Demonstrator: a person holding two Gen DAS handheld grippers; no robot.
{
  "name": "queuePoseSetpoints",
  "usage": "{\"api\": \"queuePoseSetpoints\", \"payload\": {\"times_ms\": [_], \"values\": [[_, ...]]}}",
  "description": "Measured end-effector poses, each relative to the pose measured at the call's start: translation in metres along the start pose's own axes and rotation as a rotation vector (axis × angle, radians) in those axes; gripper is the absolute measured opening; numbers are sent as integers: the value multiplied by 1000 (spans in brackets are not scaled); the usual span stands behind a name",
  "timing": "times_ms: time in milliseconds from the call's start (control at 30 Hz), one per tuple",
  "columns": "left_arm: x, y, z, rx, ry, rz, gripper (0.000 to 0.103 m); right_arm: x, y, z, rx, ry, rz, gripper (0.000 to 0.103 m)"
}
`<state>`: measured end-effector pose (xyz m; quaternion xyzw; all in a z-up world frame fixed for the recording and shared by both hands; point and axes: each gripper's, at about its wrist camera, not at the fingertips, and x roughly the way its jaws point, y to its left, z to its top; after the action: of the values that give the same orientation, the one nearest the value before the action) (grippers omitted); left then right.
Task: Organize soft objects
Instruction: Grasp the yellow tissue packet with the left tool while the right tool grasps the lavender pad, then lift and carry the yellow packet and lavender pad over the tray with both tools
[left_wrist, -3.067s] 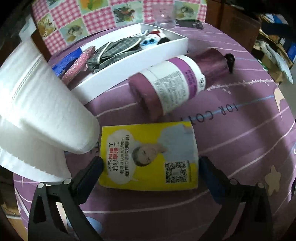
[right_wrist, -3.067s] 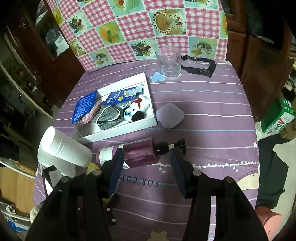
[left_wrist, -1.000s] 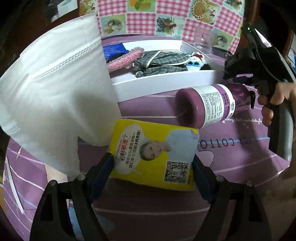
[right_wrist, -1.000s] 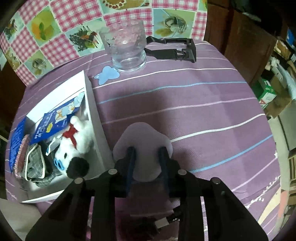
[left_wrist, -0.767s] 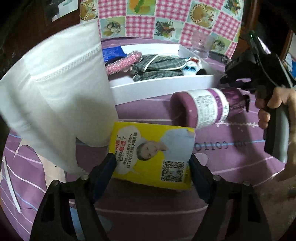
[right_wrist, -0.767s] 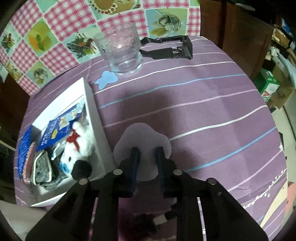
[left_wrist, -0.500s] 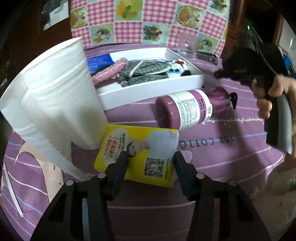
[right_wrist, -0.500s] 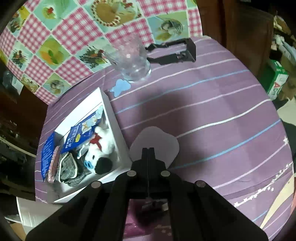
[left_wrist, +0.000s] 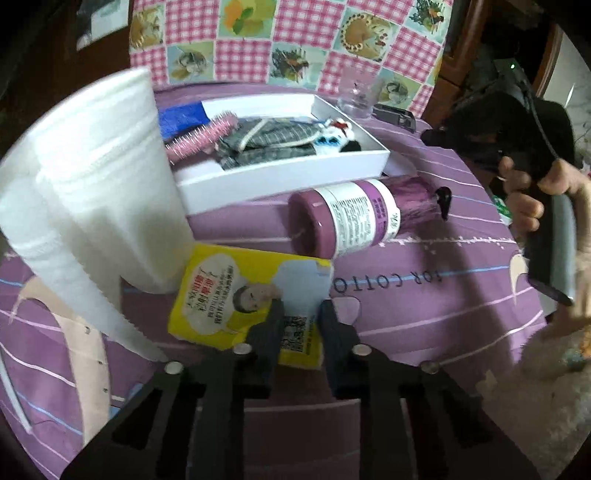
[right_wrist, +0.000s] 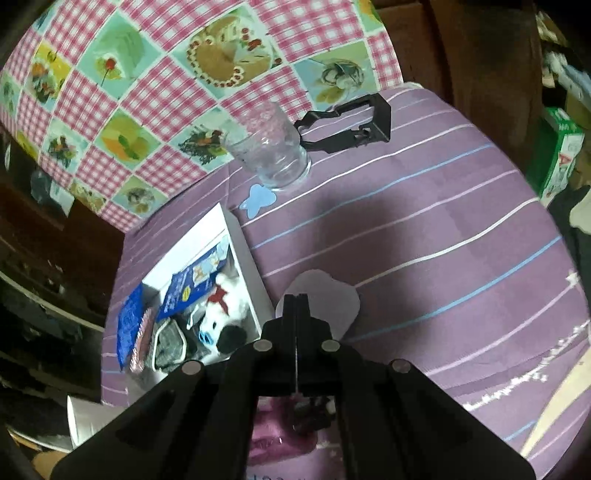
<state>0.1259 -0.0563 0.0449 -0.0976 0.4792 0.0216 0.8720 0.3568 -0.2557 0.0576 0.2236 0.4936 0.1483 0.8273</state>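
Purple striped tablecloth (left_wrist: 424, 295) carries one paper towel roll (left_wrist: 99, 192) at nine o'clock, one white box (left_wrist: 280, 173) and one purple bottle (left_wrist: 354, 218). Left gripper (left_wrist: 300, 317), jaws just closing, pinches one yellow tissue pack (left_wrist: 243, 295); right gripper (right_wrist: 296, 306), pressed together, pinches one lilac pad (right_wrist: 328, 295).

tablecloth (right_wrist: 424, 229): matt cloth | tumbler (right_wrist: 271, 147): clear glass | bottle (left_wrist: 354, 221): glossy plastic | box (left_wrist: 280, 177): smooth white card

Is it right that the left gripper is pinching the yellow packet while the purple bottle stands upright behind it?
Not quite. The left gripper does pinch the yellow packet, but the purple bottle lies on its side behind it, as the left wrist view shows.
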Motion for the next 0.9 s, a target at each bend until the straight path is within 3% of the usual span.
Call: {"api": "queuePoseSetpoints", "payload": {"times_ms": [67, 200, 367, 433, 467, 500, 600, 700, 800, 867, 900], "values": [[5, 3, -1, -27, 34, -40, 2, 13, -7, 1, 17, 28, 8, 8], [5, 5, -2, -42, 37, -57, 0, 42, -19, -1, 42, 80, -64, 13], [6, 1, -4, -24, 34, -53, 0, 34, -11, 1, -5, 26, -76, 16], [5, 1, -4, -19, 31, -48, 0, 33, -8, 1, -21, 10, -111, 30], [5, 1, -4, -17, 28, -46, 0, 36, -7, 1, -31, 16, -131, 47], [5, 1, -4, -15, 26, -42, 0, 41, -6, 0, -42, 27, -144, 54], [3, -3, -5, 27, 13, 5, 0, 53, -4, -3, -77, 51, -150, 56], [0, -10, -6, 75, -3, 56, 2, 60, 8, -9, -171, 61, -214, 58], [4, -18, -9, 131, 3, 128, 16, 62, 11, -11, -201, 58, -236, 57], [7, -23, -9, 159, -5, 192, 43, 63, 12, -12, -215, 57, -264, 50], [7, -25, -10, 180, -20, 229, 51, 64, 14, -14, -233, 57, -283, 47]]}}
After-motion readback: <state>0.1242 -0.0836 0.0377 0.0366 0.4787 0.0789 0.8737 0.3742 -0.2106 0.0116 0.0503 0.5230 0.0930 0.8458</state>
